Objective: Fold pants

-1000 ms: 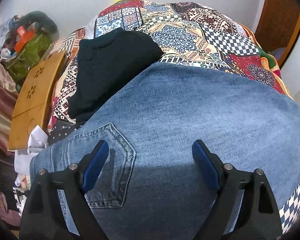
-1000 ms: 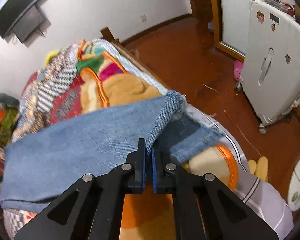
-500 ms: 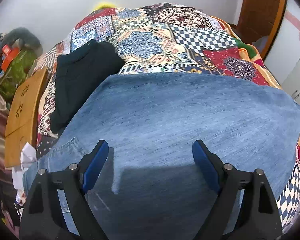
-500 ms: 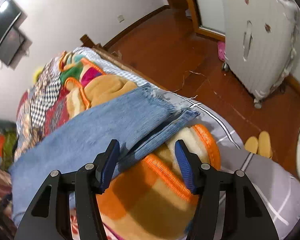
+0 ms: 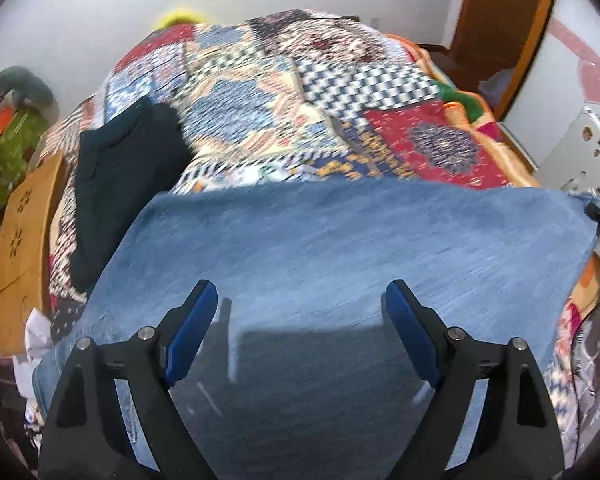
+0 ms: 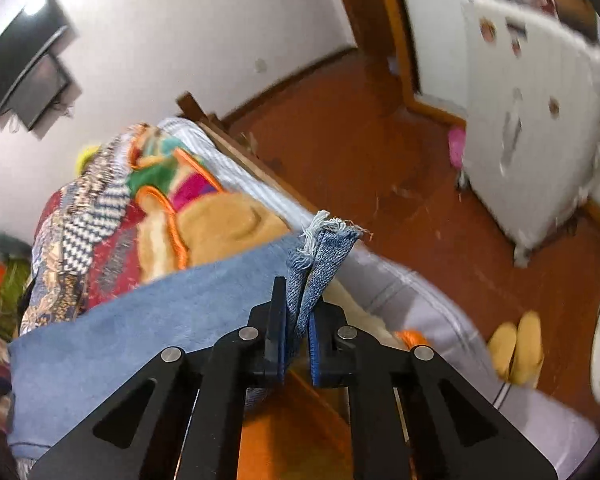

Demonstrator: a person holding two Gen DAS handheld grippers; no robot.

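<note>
The blue jeans (image 5: 340,264) lie spread flat across a bed, directly under and ahead of the left gripper (image 5: 300,320). Its blue-padded jaws stand wide apart above the denim, nothing between them, and their shadow falls on the cloth just beneath. From this gripper the legs run off to the right, and the frayed hem end lies at the far right.

In the right wrist view the frayed cuffs (image 6: 324,248) stick up just beyond the tips of the right gripper (image 6: 298,320). Its jaws have just been closing and now pinch the bunched hem layers of the jeans (image 6: 140,320) between the blue pads; the rest of the denim stretches away to the gripper's left and below it.

Beyond the jeans, ahead of the left gripper, a patchwork quilt (image 5: 300,92) covers the bed. A folded black garment (image 5: 120,168) lies on the quilt ahead and to the left, just beside the edge of the jeans. Further left stands a wooden board with flower-shaped cut-outs (image 5: 20,232).

Ahead and to the left of the right gripper lies an orange-edged plush blanket (image 6: 220,220), under the jeans, and a grey striped sheet (image 6: 400,280) shows to its right. Past the bed's edge is a red-brown floor (image 6: 360,152). A white appliance (image 6: 532,140) stands ahead and to the right, and a pair of yellow slippers (image 6: 516,344) lies on the floor to the right. A dark screen (image 6: 24,60) hangs on the wall up to the left.
</note>
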